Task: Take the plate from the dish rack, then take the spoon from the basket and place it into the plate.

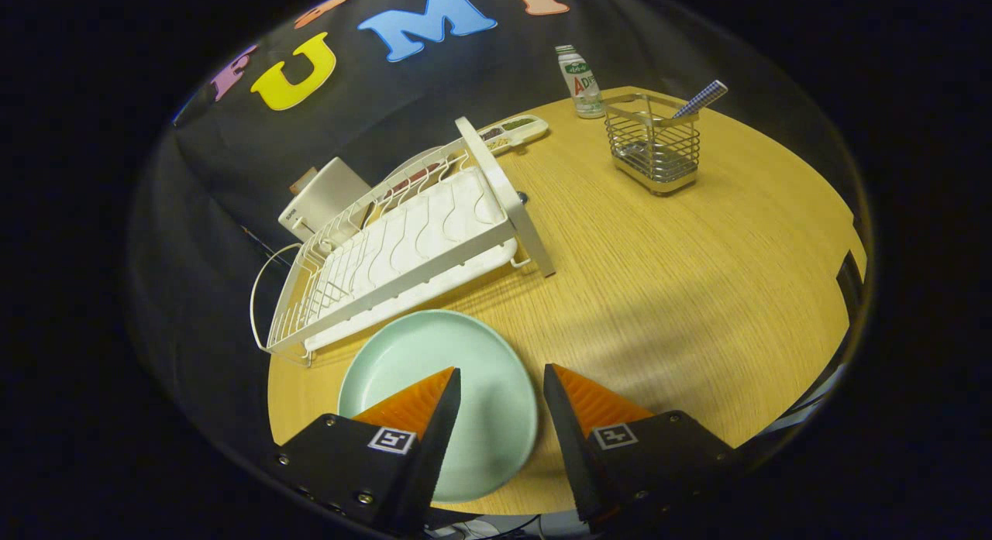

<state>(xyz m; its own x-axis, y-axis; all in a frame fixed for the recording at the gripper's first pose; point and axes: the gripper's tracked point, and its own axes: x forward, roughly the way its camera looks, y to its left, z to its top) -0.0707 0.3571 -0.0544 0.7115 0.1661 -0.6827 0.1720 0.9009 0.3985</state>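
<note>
1. Two fingers of my gripper (502, 385) stand apart at the bottom of the frame, holding nothing; the gap between them is bare.
2. Just under and ahead of them the plate (457, 354) lies flat on the table (697, 292), lower centre-left. My left finger overlaps it; my right finger sits past its right rim. It is out of the rack, so I judge the first step done.
3. Beyond the plate, touching or nearly touching its far rim, the dish rack (403, 245) runs from lower left toward upper centre.
4. Far off at upper right stands the wire basket (655, 149), well apart from the plate. The spoon (701, 98) leans in it, handle poking up and to the right over the rim.
5. So the spoon lies ahead and to my right, diagonally across the table from the plate. I would judge I must swing right and forward, then meet that tilted handle across its long axis.
6. Behind the basket a small bottle (581, 83) stands close by; I would steer clear of it.
</note>
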